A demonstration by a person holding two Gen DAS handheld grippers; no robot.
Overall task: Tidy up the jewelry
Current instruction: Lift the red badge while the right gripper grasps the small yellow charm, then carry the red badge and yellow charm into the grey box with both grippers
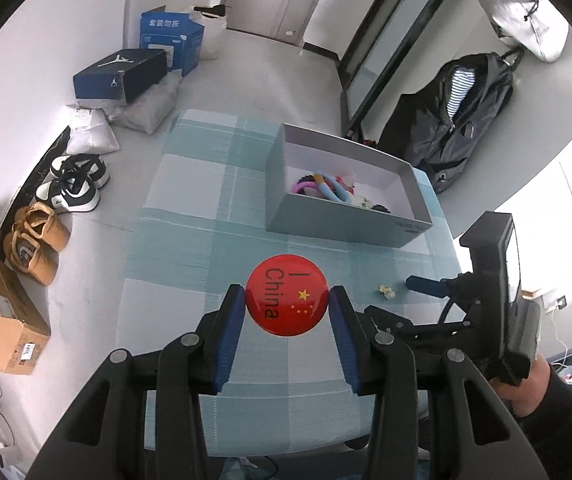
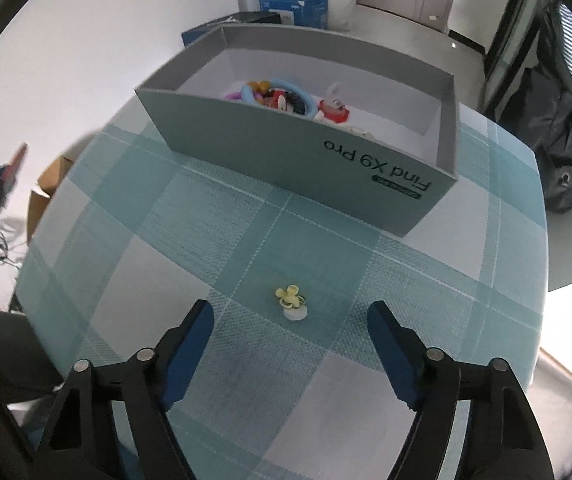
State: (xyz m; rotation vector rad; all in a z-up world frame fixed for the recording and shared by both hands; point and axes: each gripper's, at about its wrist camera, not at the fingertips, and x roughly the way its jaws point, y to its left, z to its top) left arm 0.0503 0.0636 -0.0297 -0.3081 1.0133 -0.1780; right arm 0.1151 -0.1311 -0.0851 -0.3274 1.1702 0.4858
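While the left gripper (image 1: 287,300) pinches a red "I China" badge (image 1: 287,294) by its rim, keeping its face clear, the right gripper (image 2: 289,312) points steeply down with jaws spread, straddling a small yellow flower ornament (image 2: 291,302) that lies untouched on the checked tablecloth (image 2: 134,280), apparently so the blue pads can close on it. At twelve o'clock stands the grey phone box (image 2: 286,160), already holding rings and trinkets, the likely destination for both.

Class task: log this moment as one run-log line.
left gripper: holds red badge | right gripper: open over yellow flower charm | box: holds jewelry
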